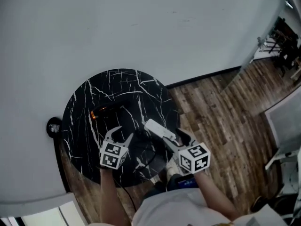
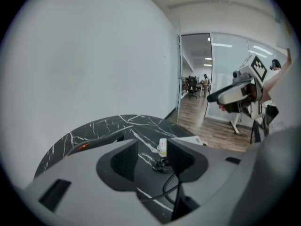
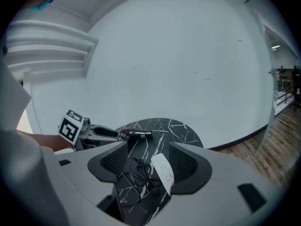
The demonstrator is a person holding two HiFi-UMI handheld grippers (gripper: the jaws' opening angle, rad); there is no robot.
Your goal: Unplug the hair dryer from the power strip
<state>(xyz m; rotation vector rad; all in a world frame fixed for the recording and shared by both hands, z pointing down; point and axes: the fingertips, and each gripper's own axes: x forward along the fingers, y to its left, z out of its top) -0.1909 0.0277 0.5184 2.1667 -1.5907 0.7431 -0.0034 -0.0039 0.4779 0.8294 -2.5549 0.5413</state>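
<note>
1. Curved white wall (image 1: pixel 141 27) behind, wood-plank floor (image 1: pixel 221 121) to the right, and a round black marble table (image 1: pixel 80 126) with white veins right below me.
2. I have the hair dryer (image 3: pixel 137 134) at the far side of the table. It is black, lying flat, with an orange glow at one end.
3. I see the white power strip (image 3: pixel 162 169) nearer to me on the right half of the tabletop. It lies at an angle, with its near end at the table's edge.
4. The black cord (image 3: pixel 136 175) lies in loose loops on the marble just left of the strip. I cannot tell from here whether its plug is seated in the strip.
5. On the left gripper (image 2: pixel 153 158), its own view shows the jaws wide apart with nothing pressed between the pads. Only the cord clump and one end of the strip show on the table beyond them.
6. The right gripper (image 3: pixel 151 160) has its jaws spread too. The strip and the cord show in the gap, but neither pad presses on them.
7. In the head view both grippers sit over the near edge of the table, the left one by the cord and the right one beside the strip's near end.
</note>
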